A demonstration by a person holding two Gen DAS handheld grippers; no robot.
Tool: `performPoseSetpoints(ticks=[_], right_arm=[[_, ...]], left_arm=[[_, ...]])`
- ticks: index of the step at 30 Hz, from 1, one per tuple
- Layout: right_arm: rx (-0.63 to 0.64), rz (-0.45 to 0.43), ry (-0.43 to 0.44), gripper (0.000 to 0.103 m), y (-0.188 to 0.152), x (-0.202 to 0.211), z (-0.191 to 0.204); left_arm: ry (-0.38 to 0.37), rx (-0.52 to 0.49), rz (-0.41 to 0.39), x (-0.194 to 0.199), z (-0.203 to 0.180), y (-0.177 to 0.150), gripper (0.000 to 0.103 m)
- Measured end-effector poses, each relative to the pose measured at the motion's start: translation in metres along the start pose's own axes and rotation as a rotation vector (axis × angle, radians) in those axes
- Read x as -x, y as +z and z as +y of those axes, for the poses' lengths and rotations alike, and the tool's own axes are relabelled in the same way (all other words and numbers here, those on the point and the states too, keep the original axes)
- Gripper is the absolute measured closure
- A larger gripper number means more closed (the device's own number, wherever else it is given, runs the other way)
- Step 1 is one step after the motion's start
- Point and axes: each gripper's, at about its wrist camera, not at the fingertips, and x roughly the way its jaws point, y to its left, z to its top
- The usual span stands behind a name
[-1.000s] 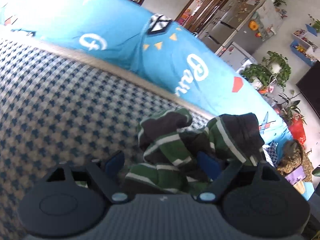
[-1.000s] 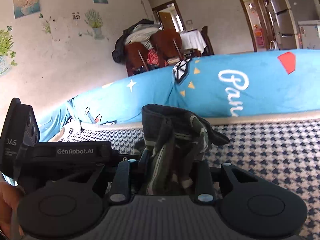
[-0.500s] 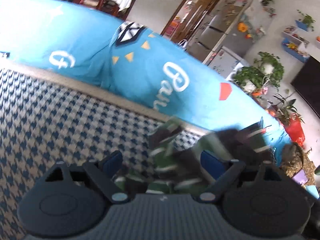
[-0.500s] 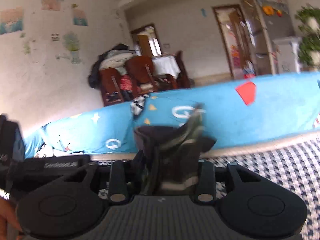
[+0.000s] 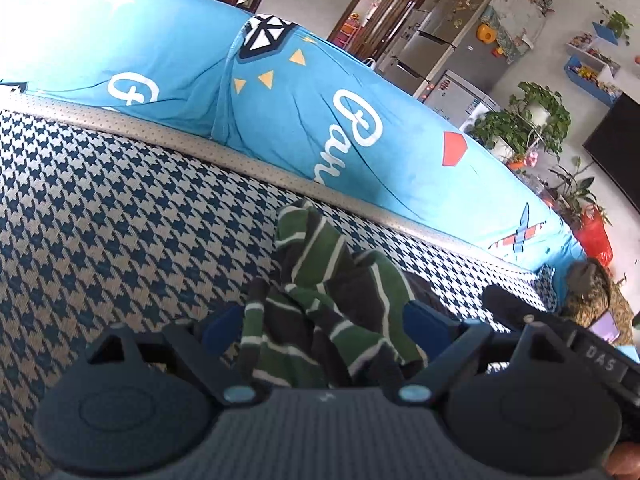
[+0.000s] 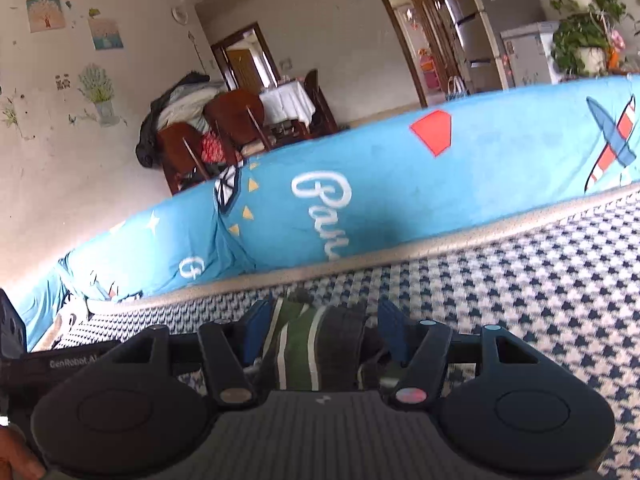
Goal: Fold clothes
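Observation:
A green, dark and white striped garment [image 5: 320, 304] lies bunched on the blue-and-white houndstooth cover [image 5: 120, 216]. My left gripper [image 5: 320, 324] is open, its blue pads [image 5: 220, 330] spread wide on either side of the bunch, and one fold stands up ahead of them. In the right wrist view the same garment [image 6: 312, 344] fills the gap between the blue pads [image 6: 256, 322] of my right gripper [image 6: 324, 324], which is shut on it, low over the cover. The two grippers are side by side: the right one's body [image 5: 580, 352] shows at the left view's edge.
A backrest under a bright blue sheet [image 5: 280, 112] with white lettering runs along the far edge of the cover, behind a beige trim [image 5: 240, 160]. Beyond it are wooden chairs [image 6: 224, 124], a fridge [image 5: 452, 52] and potted plants [image 5: 520, 120].
The right gripper has come down from holding the garment raised to low over the cover. The left gripper has shifted right along the cover, and the bunch between its fingers has changed shape.

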Motion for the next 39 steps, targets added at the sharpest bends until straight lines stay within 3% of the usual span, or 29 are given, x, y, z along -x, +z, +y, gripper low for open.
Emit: performPoseSetpoints(ticks=[10, 20, 23, 25, 27, 32, 39], right_arm=[[0.028, 0.104, -0.011, 0.043, -0.022, -0.021, 0.010], [0.089, 0.046, -0.067, 0.043, -0.026, -0.038, 0.012], [0.087, 0.054, -0.066, 0.060, -0.027, -0.047, 0.011], [0.092, 0.065, -0.059, 0.080, -0.029, -0.051, 0.012], [0.104, 0.069, -0.048, 0.089, -0.030, -0.052, 0.016], [0.151, 0.052, 0.030, 0.094, -0.034, -0.044, 0.036], [0.222, 0.101, 0.209, 0.094, -0.053, -0.043, 0.078]], left_arm=[[0.031, -0.015, 0.021, 0.000, 0.009, -0.011, 0.011], [0.049, -0.016, 0.038, 0.003, 0.022, -0.017, 0.011], [0.051, -0.019, 0.037, 0.004, 0.025, -0.017, 0.011], [0.057, -0.020, 0.030, 0.007, 0.027, -0.017, 0.011], [0.062, -0.017, 0.023, 0.009, 0.030, -0.017, 0.011], [0.075, -0.002, 0.006, 0.014, 0.039, -0.014, 0.011], [0.076, 0.033, -0.033, 0.024, 0.052, -0.007, 0.010]])
